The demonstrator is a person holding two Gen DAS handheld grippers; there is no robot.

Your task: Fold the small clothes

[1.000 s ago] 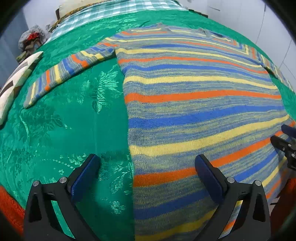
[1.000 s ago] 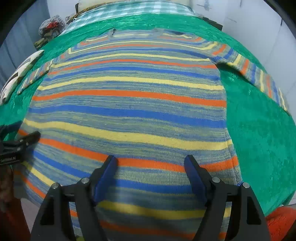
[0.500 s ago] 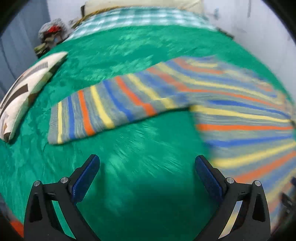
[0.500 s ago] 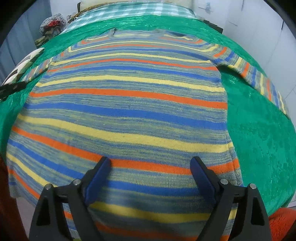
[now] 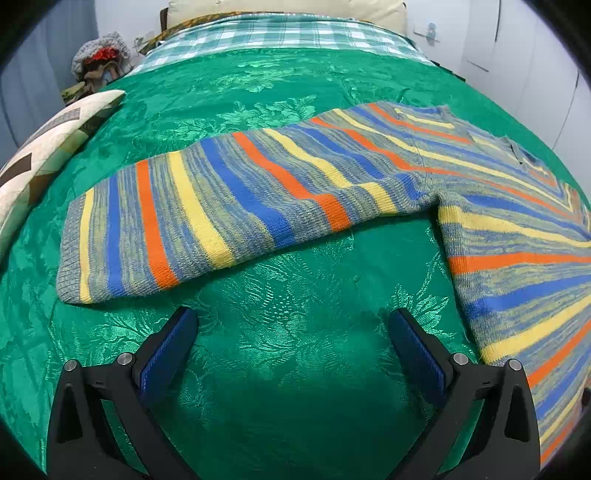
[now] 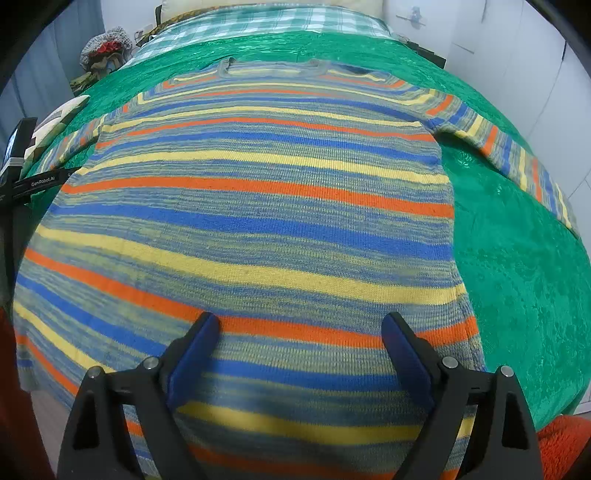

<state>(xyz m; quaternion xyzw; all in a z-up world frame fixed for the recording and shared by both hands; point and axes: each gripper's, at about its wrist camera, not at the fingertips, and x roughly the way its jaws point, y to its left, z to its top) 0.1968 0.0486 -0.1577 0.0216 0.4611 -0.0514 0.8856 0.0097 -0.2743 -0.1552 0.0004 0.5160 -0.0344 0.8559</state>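
The striped sweater (image 6: 258, 229) lies flat and spread out on the green bedspread (image 5: 295, 369), neckline toward the checked blanket (image 5: 280, 33) at the far end, both sleeves reaching outward; its left sleeve (image 5: 207, 218) stretches across the left wrist view toward the patterned pillow (image 5: 44, 155) at the bed's edge, cuff near it but apart; a second ago that view looked at the sweater's body with the sleeve far off to the side, and now the sleeve fills the middle while the body sits at the right edge; the left gripper (image 5: 291, 343) has travelled sideways off the body and hangs over bare bedspread just short of the sleeve, jaws spread wide with nothing between them, as wide as before; the right gripper (image 6: 295, 343) sits where it was, over the lower part of the sweater's body above an orange stripe; its jaws stand visibly wider than a second ago, spread over the knit without pinching any of it; in the right wrist view the left gripper's black frame has shifted from beside the hem to the far left edge, level with the pillow; the sweater itself lies unchanged
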